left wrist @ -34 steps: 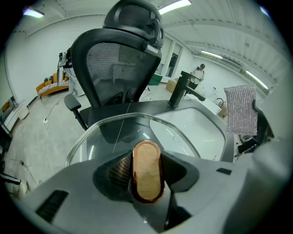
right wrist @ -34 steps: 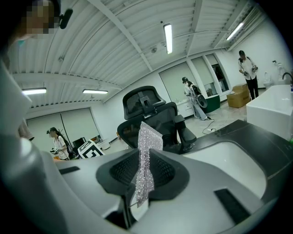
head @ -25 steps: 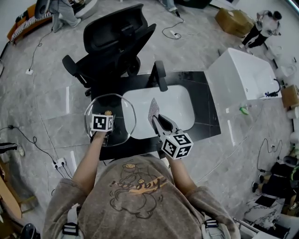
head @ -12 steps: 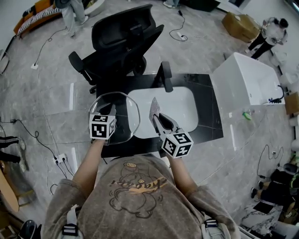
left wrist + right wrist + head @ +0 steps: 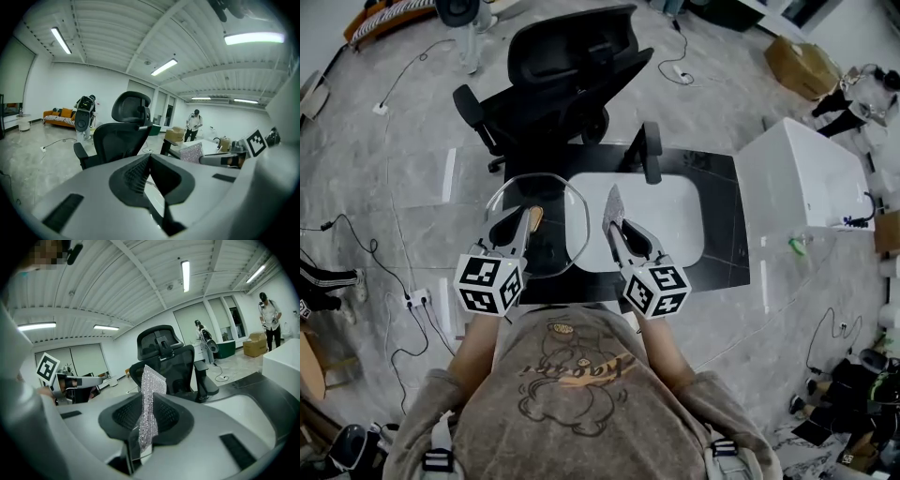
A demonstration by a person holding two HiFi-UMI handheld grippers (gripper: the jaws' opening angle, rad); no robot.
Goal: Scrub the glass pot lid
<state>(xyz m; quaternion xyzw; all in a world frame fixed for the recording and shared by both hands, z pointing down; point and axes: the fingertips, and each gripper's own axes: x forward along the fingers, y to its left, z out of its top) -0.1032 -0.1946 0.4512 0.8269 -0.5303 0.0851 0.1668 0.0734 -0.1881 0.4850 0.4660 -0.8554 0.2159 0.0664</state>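
The left gripper (image 5: 528, 221), jaws pressed together seemingly on its rim, is holding the stiff, slippery, breakable glass pot lid (image 5: 555, 199) beside the sink (image 5: 675, 214), while the right gripper (image 5: 615, 231) is pinching a scouring cloth (image 5: 612, 204).

You wear a loose taupe T-shirt (image 5: 581, 427) with short sleeves. A cartoon figure (image 5: 574, 375) is printed on it in dark brown outline, with orange lettering across it. Pale straps (image 5: 441, 448) with dark buckles sit at both shoulders. Your left gripper (image 5: 528, 217) and right gripper (image 5: 615, 231) are grey with black ribbed jaw pads. Each carries a white cube (image 5: 656, 291) with black square markers.
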